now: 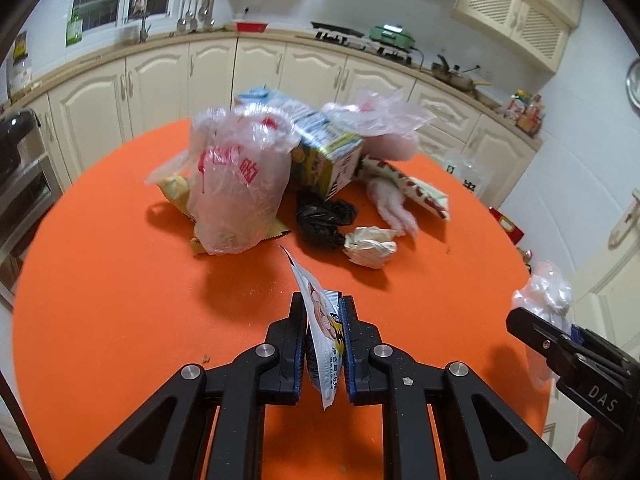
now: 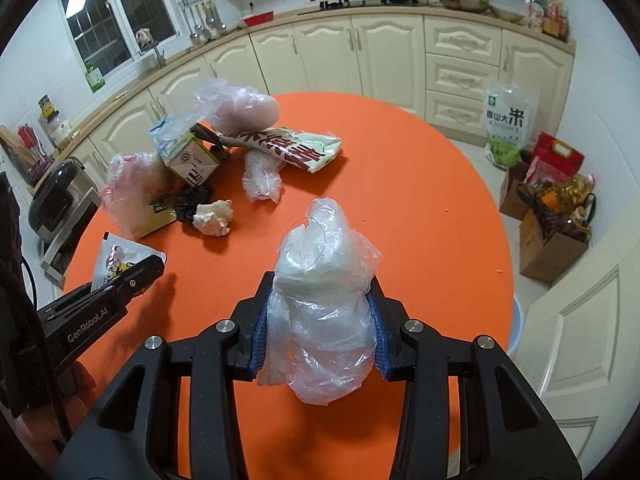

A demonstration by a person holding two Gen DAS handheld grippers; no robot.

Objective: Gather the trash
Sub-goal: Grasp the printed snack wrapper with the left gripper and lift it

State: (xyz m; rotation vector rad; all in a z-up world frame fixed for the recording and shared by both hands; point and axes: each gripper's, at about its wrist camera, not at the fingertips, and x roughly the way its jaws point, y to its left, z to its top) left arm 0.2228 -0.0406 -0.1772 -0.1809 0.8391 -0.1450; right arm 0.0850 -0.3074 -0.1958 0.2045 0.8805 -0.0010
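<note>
Left tongs (image 1: 322,320) pinching sachet (image 1: 320,336) – flat packet upright between pads, clear of orange desk (image 1: 120,320). Right tongs (image 2: 318,320) clamped on clear bag (image 2: 324,280), wad bulging above pads, also off desk. Both loaded. Remaining trash – pile (image 1: 280,168) of bags, carton, paper ball – lies ahead of both tongs, on desk's far half; left nearer. No bin in view, so drop-off direction cannot be told.
</note>
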